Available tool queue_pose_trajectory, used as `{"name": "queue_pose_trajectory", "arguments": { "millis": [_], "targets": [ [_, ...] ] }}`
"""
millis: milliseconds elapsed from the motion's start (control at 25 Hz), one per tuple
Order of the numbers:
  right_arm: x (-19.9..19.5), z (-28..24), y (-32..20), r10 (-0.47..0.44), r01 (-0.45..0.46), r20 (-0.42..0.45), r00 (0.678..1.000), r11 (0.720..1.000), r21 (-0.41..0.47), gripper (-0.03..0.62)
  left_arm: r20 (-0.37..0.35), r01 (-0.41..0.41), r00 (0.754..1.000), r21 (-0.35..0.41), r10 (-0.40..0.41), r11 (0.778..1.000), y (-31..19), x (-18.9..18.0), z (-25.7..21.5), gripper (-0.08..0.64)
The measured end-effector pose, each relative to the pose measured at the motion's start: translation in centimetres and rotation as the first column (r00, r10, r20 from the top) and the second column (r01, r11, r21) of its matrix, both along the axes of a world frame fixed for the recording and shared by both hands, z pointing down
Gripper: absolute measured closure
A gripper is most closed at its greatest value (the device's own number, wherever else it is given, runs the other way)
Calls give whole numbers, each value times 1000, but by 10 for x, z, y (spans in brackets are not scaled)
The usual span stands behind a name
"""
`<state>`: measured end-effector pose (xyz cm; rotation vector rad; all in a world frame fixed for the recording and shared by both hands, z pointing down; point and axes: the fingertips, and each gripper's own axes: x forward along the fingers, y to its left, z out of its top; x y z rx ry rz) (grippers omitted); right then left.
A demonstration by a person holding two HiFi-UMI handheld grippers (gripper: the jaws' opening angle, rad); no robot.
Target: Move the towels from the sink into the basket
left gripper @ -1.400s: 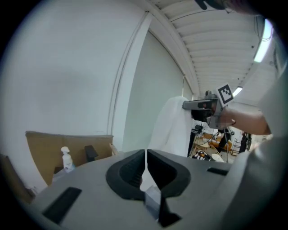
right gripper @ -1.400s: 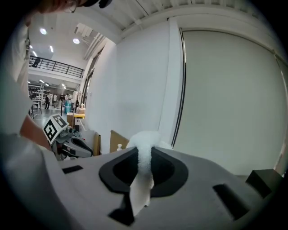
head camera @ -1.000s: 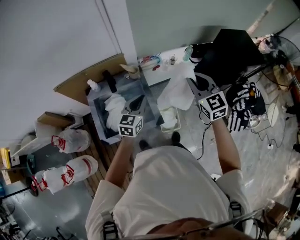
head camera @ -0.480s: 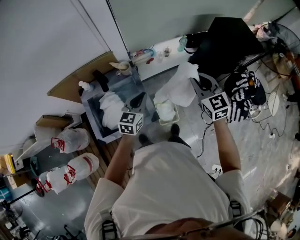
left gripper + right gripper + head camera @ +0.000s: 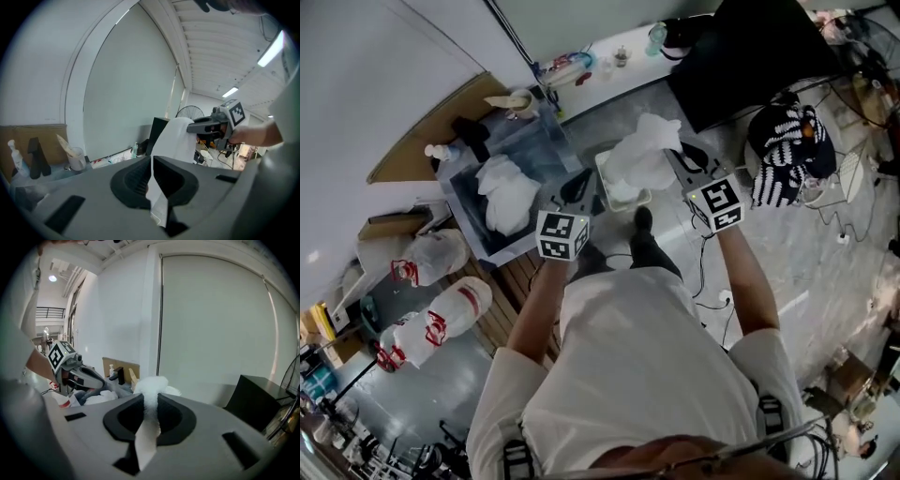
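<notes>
- The left gripper (image 5: 151, 161), low in the middle of the head view, has its two dark jaws pinched tight on a white cloth towel (image 5: 639, 155).
- The right gripper (image 5: 151, 401), a bit to the right of it, is pinched on a white fluffy fold too. It looks like the same towel, but I can't be sure.
- That towel hangs in a bunch between the two grippers, up in the air.
- Right under it, on the pale floor, sits a small white box-shaped basket (image 5: 604, 180). Something white lies inside it.
- To the left of the basket is the dark square sink (image 5: 469, 214). A heap of white towels (image 5: 508, 190) lies in it.
- Behind the sink, in the upper left, stand a small clear soap bottle (image 5: 441, 153) and a black tap (image 5: 470, 137).
- Farthest off, at the top right, is a big black box (image 5: 750, 52).
</notes>
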<state>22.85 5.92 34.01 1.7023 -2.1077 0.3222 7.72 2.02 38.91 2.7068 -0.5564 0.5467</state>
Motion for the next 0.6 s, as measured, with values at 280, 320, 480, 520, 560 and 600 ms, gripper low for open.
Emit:
{"name": "queue_pose_trajectory", "arguments": {
  "millis": [280, 320, 480, 520, 560, 600],
  "targets": [
    [2, 87, -1, -45, 49, 42, 998, 995, -86, 537, 50, 17, 999, -71, -13, 997, 21, 31, 69, 542],
    [1, 102, 1, -53, 58, 51, 997, 993, -102, 537, 59, 23, 998, -82, -18, 996, 27, 34, 81, 543],
    [-3, 161, 7, -83, 96, 87, 993, 983, -158, 537, 86, 45, 996, -100, -37, 994, 49, 50, 125, 543],
    [-4, 176, 8, -88, 103, 95, 992, 980, -169, 537, 91, 51, 995, -102, -42, 994, 54, 53, 136, 542],
    [-4, 191, 8, -91, 109, 104, 990, 978, -180, 537, 94, 57, 994, -104, -48, 993, 58, 56, 146, 543],
    [-3, 206, 8, -94, 114, 112, 989, 975, -191, 537, 95, 66, 994, -110, -55, 992, 63, 59, 157, 543]
  ]
}}
